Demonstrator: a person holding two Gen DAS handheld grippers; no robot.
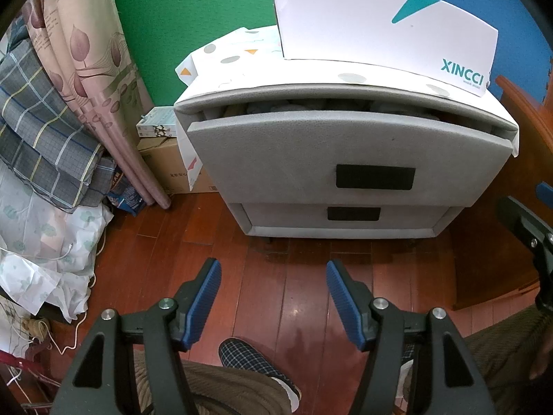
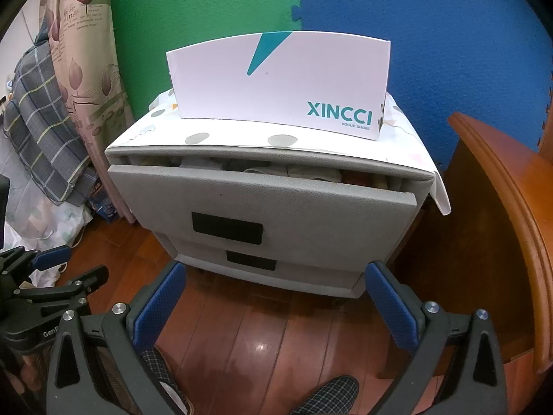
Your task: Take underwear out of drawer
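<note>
A: Underwear (image 2: 311, 173)? Folded cloth packed in the top drawer (image 2: 276, 207), only showing through the gap under the cabinet top. Can't tell which piece is underwear.

B: Drawer state?

A: Part way out, front panel tilted forward. The gap runs side to side, long axis across your view. Black handle patch (image 2: 226, 228) on the front, second drawer (image 2: 293, 269) below is closed.

B: Where's it from your tools?

A: Ahead and above both. Your left tool (image 1: 273, 276) hangs over the wooden floor (image 1: 276, 311) short of the cabinet, jaws part open, nothing in them. Your right tool (image 2: 274, 276) has jaws spread wide, also empty, lined up with the lower drawer front.

B: Nearer hand?

A: Right, I'd judge; the cabinet fills more of its view. You'd need to lift and go forward over the panel edge into the gap.

B: Around it?

A: White shoe box (image 2: 280, 83) on the dotted cover (image 2: 242, 136), wooden furniture (image 2: 501, 224) on the right, bedding (image 1: 45, 131) on the left.
</note>
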